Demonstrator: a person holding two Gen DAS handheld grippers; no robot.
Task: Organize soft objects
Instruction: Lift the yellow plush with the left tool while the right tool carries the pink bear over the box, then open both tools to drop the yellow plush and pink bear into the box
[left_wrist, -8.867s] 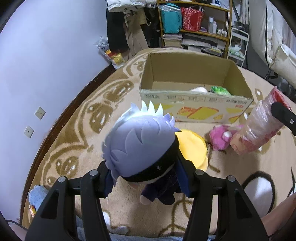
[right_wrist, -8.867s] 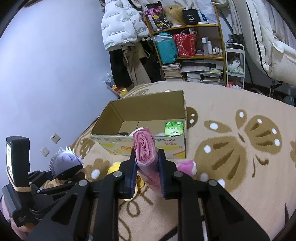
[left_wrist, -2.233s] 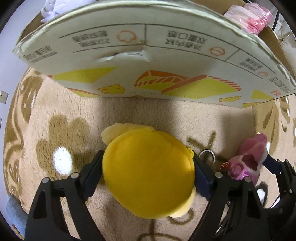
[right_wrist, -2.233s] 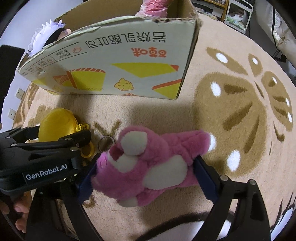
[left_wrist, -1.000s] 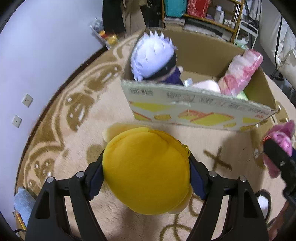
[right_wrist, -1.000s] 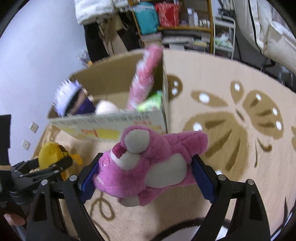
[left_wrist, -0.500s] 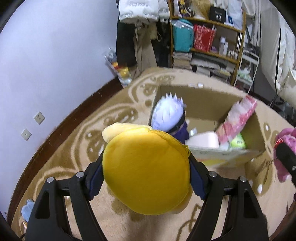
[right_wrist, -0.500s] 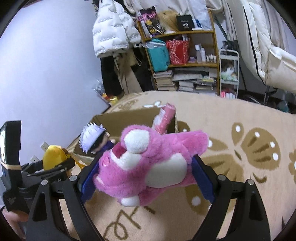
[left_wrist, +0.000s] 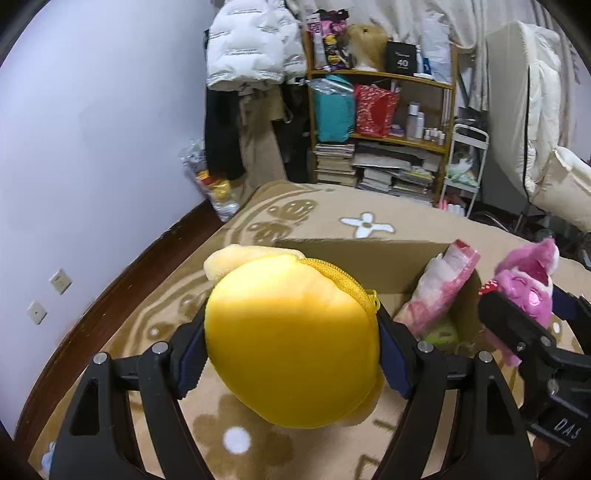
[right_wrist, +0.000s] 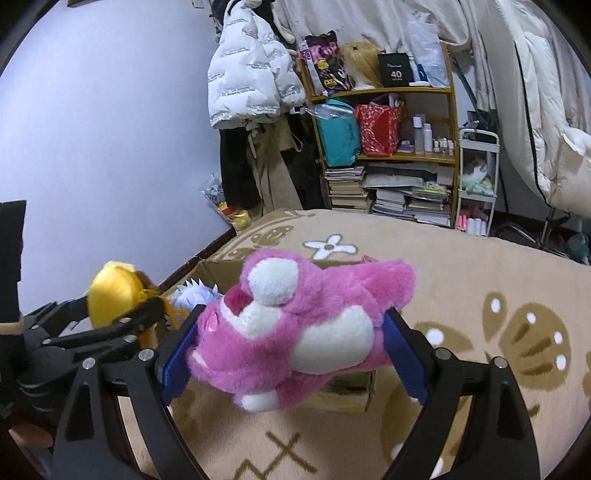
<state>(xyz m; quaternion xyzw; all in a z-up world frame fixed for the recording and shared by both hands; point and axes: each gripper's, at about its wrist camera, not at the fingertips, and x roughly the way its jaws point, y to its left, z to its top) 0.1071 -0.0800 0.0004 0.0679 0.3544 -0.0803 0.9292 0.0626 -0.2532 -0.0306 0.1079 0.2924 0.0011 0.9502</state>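
My left gripper (left_wrist: 291, 349) is shut on a round yellow plush pouch (left_wrist: 291, 343) with a zipper, held in the air in front of the open cardboard box (left_wrist: 354, 264). My right gripper (right_wrist: 291, 332) is shut on a pink plush bear (right_wrist: 299, 325), also lifted above the box (right_wrist: 221, 269). In the box a pink plastic-wrapped pack (left_wrist: 439, 291) leans upright beside a green packet (left_wrist: 441, 334); a white-haired plush doll (right_wrist: 194, 295) shows in the right wrist view. The pink bear (left_wrist: 528, 291) and right gripper appear at the right of the left wrist view; the yellow pouch (right_wrist: 114, 295) at the left of the right wrist view.
The box stands on a beige patterned carpet (left_wrist: 332, 218). A purple wall (left_wrist: 110, 129) runs along the left with a dark skirting board. At the back are a wooden shelf (left_wrist: 384, 122) of books and bags, hanging coats (left_wrist: 255, 48) and a white quilt (right_wrist: 546, 110).
Both grippers have risen from carpet level with their toys and now sit higher above the box, tilted more toward the room. Earlier the doll and pink pack went into the box.
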